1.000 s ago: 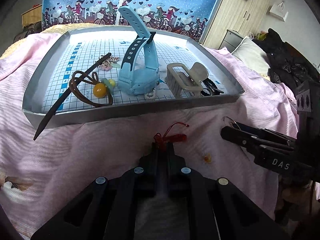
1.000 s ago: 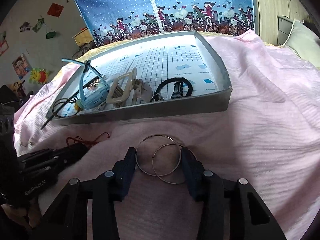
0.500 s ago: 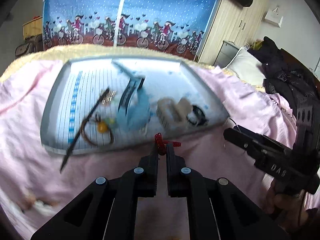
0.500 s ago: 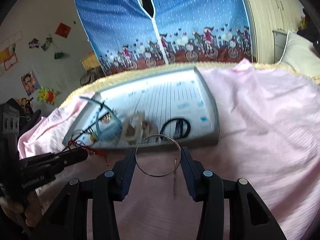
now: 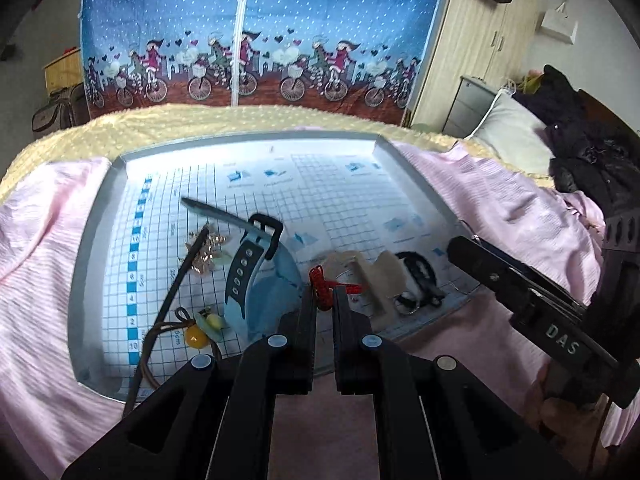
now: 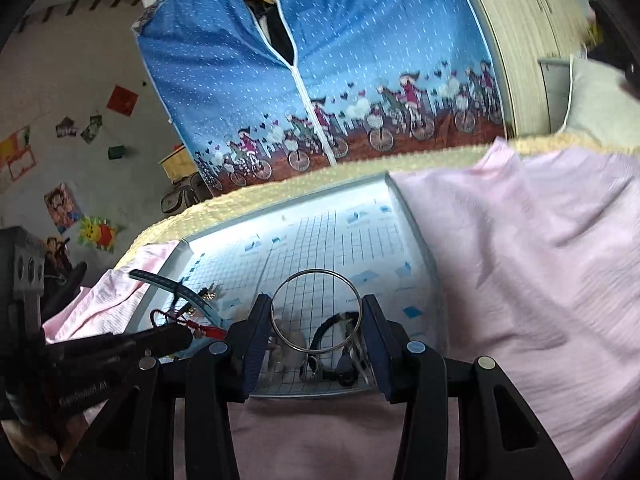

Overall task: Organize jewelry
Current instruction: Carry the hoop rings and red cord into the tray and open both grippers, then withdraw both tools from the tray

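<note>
I've got the left gripper point(image 5: 323, 292) pinched on the red cord point(image 5: 320, 280) and the right gripper point(image 6: 316, 316) clamping the hoop earring point(image 6: 316, 311), both carried over the tray point(image 5: 90, 248); next, lower and release.

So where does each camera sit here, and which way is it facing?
Left wrist: on the left gripper, looking along its fingers at the tray; a red cord is pinched; the right gripper shows at right.
Right wrist: on the right gripper, facing the same tray, holding a metal ring; the left gripper shows at left.
Shared: tray, blue watch, blue curtain.
</note>
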`<act>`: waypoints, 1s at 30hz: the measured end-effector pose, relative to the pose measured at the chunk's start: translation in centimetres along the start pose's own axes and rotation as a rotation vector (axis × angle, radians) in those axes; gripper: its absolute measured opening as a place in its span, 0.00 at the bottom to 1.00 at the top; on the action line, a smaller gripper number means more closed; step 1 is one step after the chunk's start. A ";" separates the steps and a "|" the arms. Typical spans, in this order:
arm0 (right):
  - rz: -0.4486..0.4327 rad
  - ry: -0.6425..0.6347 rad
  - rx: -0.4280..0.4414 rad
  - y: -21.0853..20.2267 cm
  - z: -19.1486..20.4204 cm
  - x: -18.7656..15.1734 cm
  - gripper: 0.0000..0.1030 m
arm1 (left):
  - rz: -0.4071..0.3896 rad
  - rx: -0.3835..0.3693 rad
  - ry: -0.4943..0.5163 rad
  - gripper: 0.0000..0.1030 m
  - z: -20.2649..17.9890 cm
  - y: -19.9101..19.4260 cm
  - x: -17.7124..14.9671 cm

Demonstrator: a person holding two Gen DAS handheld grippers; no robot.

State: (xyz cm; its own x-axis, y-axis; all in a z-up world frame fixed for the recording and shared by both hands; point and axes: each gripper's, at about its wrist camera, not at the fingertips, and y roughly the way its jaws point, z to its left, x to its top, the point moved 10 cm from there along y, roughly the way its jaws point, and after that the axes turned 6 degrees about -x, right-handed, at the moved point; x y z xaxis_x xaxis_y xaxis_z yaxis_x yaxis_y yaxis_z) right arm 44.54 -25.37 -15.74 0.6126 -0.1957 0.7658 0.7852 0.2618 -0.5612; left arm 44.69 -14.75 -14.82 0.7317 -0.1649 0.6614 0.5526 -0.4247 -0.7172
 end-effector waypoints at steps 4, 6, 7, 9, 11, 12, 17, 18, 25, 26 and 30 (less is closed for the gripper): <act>0.051 -0.008 -0.001 1.2 0.0 -1.0 0.42 | 0.020 0.016 -0.005 0.05 0.8 0.8 -1.0; 0.061 -0.009 0.005 1.2 0.1 -1.2 0.42 | 0.027 -0.008 -0.035 0.05 1.1 0.8 -1.2; 0.063 -0.007 0.008 1.2 0.1 -1.3 0.42 | 0.030 -0.021 -0.050 0.05 1.2 0.7 -1.2; 0.072 0.000 0.012 1.3 0.0 -1.4 0.42 | 0.036 -0.051 -0.088 0.05 1.4 0.3 -1.3; 0.094 0.010 0.014 1.4 -0.2 -1.7 0.45 | 0.040 -0.059 -0.105 0.07 1.6 -0.2 -1.3; 0.098 0.014 0.014 1.5 -0.3 -1.7 0.47 | 0.041 -0.059 -0.107 0.10 1.6 -0.4 -1.2; 0.085 0.006 0.000 1.0 -0.5 -1.3 0.59 | -0.004 -0.006 -0.098 0.48 2.1 -2.6 -0.8; 0.080 0.004 -0.004 0.8 -0.5 -1.2 0.60 | -0.014 -0.009 -0.102 0.49 2.1 -3.0 -0.8; 0.022 -0.014 -0.026 -1.2 -0.3 -0.2 0.86 | -0.141 0.045 -0.131 0.60 2.7 -7.1 0.1; 0.005 -0.022 -0.029 -2.0 -0.1 0.0 0.90 | -0.163 0.052 -0.133 0.62 2.8 -7.9 0.2; -0.059 -0.038 -0.020 -4.7 0.7 0.8 1.00 | -0.274 0.109 -0.127 0.82 3.0 -11.4 0.7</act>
State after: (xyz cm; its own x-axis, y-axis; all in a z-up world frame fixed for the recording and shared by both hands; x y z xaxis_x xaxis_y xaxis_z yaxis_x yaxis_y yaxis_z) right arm 41.25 -26.08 -12.27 0.5615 -0.1742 0.8089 0.8218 0.2316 -0.5205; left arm 40.10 -7.32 -6.89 0.5899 0.0582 0.8054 0.7706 -0.3387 -0.5399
